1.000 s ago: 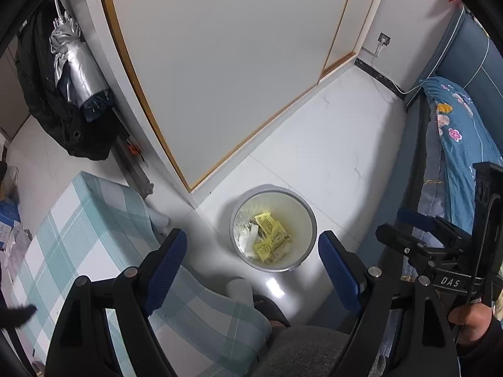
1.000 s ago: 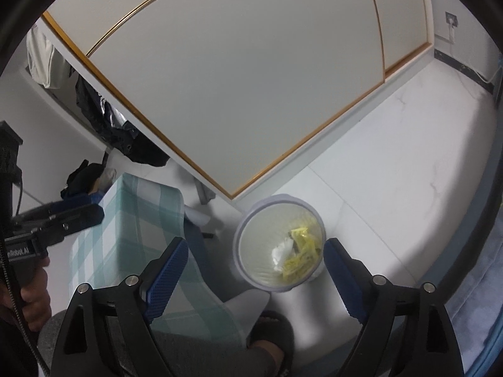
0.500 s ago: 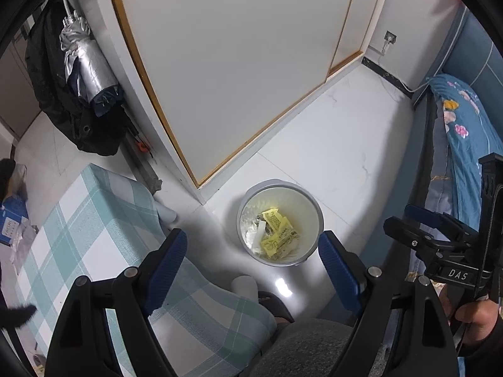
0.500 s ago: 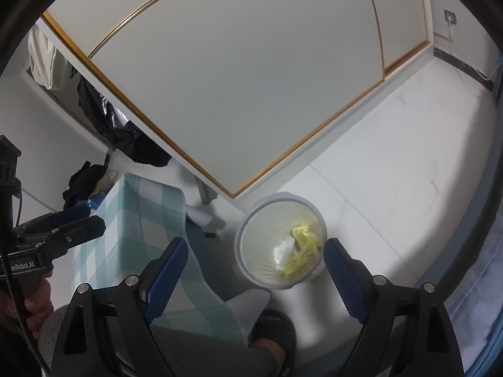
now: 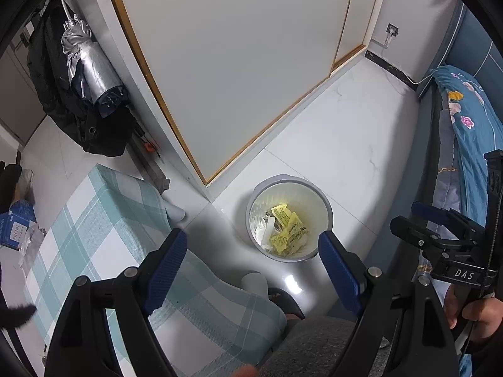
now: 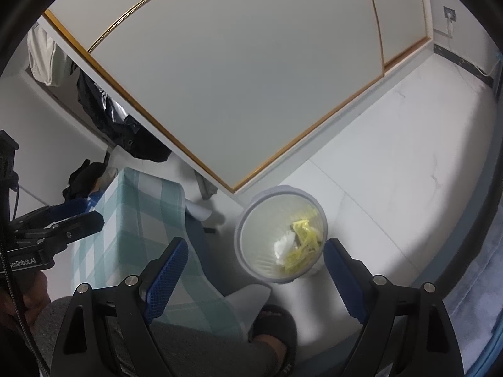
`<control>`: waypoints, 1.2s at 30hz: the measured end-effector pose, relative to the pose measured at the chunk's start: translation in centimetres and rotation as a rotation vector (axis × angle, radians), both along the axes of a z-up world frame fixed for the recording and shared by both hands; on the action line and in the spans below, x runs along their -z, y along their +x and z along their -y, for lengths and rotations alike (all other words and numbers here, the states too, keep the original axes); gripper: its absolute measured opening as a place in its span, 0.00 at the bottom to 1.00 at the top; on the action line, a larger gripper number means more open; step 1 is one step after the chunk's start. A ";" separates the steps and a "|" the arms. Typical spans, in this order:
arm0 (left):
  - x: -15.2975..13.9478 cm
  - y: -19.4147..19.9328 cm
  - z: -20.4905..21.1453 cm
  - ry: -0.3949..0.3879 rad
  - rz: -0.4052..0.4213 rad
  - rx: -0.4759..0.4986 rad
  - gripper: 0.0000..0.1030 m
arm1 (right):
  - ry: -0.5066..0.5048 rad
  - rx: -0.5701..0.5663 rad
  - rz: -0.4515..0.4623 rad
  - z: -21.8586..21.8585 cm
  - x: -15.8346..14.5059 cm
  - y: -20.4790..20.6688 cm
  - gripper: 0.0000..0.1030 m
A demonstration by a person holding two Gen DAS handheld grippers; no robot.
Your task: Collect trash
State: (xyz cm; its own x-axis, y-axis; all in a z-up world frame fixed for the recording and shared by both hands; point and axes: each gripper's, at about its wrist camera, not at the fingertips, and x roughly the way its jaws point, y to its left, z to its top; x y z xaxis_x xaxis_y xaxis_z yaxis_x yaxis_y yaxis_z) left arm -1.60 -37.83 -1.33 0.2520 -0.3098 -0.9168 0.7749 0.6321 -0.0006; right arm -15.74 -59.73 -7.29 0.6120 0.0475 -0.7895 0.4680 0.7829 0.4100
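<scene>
A round grey trash bin [image 5: 323,201] stands on the white floor, holding yellow wrappers [image 5: 287,234] and white tissue [image 5: 262,232]. My left gripper [image 5: 251,242] hangs above it, open, with nothing between its blue pads. In the right wrist view the same bin [image 6: 251,210] shows the yellow wrappers [image 6: 303,242] and the tissue [image 6: 284,245]. My right gripper [image 6: 256,248] is also open and empty above the bin. Each gripper appears in the other's view: the right gripper [image 5: 440,229] at the right edge, the left gripper [image 6: 63,220] at the left edge.
A small table under a teal checked cloth [image 5: 110,235] stands left of the bin. White sliding wardrobe doors [image 5: 235,62] rise behind it. A bed with a blue floral quilt [image 5: 465,132] runs along the right. The person's slippered foot [image 6: 273,323] is near the bin.
The left wrist view has drifted slightly, so the bin sits a little further right in it. Both grippers stay open and the right one has not moved.
</scene>
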 end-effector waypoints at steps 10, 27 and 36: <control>-0.2 -0.3 -0.2 0.004 0.017 0.003 0.81 | -0.001 0.000 -0.003 -0.2 0.3 -0.1 0.87; -0.2 0.1 -0.7 -0.010 0.002 -0.011 0.81 | -0.006 0.003 0.001 -0.1 0.1 -0.1 0.87; -0.1 0.1 -1.0 -0.025 -0.007 -0.016 0.81 | -0.009 0.003 0.005 -0.1 0.0 0.0 0.87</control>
State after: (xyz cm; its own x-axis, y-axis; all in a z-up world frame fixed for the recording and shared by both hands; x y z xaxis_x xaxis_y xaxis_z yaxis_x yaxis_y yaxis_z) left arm -1.51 -36.83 -1.23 0.2511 -0.3290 -0.9103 0.7645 0.6443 -0.0220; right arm -15.78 -59.65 -7.33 0.6157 0.0385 -0.7871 0.4686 0.7852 0.4049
